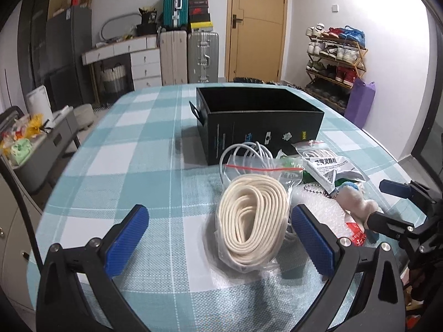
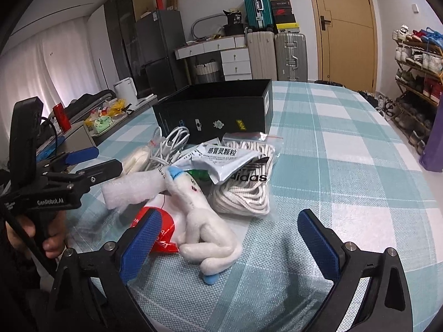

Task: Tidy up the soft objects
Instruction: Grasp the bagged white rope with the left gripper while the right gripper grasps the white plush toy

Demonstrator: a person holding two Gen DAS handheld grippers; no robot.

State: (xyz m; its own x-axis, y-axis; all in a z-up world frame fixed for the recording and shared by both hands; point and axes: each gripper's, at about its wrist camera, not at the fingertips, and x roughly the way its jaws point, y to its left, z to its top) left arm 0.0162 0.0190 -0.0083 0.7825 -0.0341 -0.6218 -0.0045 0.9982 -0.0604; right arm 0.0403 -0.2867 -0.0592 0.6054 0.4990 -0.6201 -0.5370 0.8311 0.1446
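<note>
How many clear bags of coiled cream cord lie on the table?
2: one bag of flat cream cord between the left hand-held gripper fingers; one bag of round cream rope under the white sachet. More may be hidden in the pile.

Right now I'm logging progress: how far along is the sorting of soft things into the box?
Nothing looks done: the black box shows no items inside. Nothing is in hand; the left tool and right tool are both open. Left: the bagged cream cord, plush toy, white cable and packets, all lying on the table.
</note>
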